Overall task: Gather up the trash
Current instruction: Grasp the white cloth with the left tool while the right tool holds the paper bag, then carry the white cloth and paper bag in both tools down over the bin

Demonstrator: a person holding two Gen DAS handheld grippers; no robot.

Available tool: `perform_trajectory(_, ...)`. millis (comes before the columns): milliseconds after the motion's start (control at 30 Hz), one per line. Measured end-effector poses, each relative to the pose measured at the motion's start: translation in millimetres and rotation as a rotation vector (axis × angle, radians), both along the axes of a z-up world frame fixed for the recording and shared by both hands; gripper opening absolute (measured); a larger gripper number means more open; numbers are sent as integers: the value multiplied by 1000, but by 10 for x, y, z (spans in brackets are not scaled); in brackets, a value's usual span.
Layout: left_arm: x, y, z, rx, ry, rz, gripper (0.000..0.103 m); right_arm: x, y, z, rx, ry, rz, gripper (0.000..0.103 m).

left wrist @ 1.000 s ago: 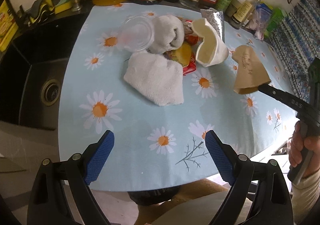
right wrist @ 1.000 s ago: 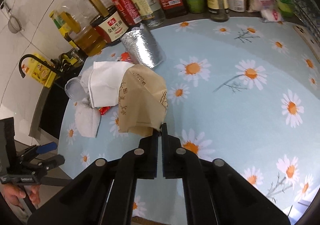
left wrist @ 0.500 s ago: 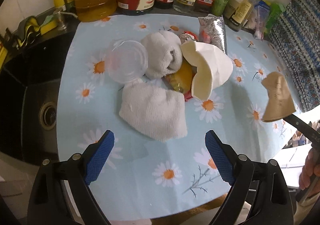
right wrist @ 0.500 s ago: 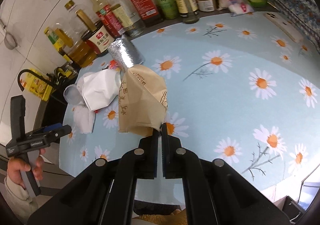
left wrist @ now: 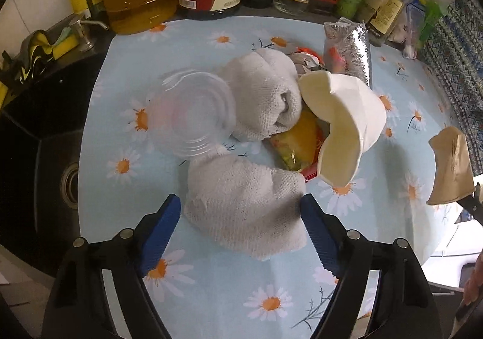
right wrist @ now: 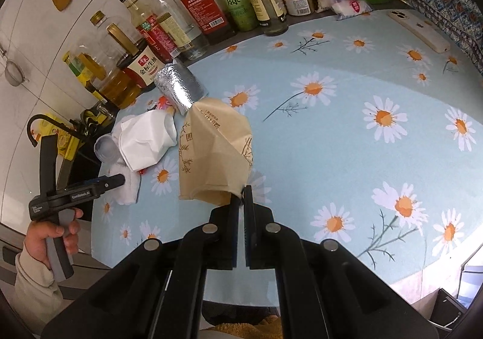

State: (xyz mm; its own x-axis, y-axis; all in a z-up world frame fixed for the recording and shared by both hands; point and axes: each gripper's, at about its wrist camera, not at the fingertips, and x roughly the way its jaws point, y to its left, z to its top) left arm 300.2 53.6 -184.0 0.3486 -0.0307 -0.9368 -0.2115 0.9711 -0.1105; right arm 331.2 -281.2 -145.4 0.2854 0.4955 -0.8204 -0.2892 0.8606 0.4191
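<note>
Brown paper bag (right wrist: 215, 155) pinched in right gripper (right wrist: 242, 195) (held off table), left gripper (left wrist: 240, 229) spread astride white rag (left wrist: 244, 209), near table edge (left wrist: 90, 218).

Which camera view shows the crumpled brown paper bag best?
The right wrist view: the crumpled brown paper bag fills the centre, printed side visible, pinched at its bottom edge by the right gripper. The left wrist view shows the bag only small at the right edge, lifted off the table.
</note>
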Motion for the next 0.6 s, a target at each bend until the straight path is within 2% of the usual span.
perform_trajectory(67,25,-3,-26,-5,5,0,72,57,51,-19,5,6,18,4)
perform_trajectory(267,16,-2,-40,-22,-11,13,55,243,216,-99,12,23,84,4)
perform_trajectory(333,13,-25,-35,-18,-7,8,53,313,250,-138,15,33,103,4)
perform_trajectory(433,9,-14,0,-34,-2,28,43,398,289,-200,21,48,134,4)
perform_trajectory(500,-10,-14,47,-38,-7,45,32,441,320,-232,14,48,155,4)
perform_trajectory(600,-56,-37,90,-44,-8,57,29,507,388,-241,-6,29,195,4)
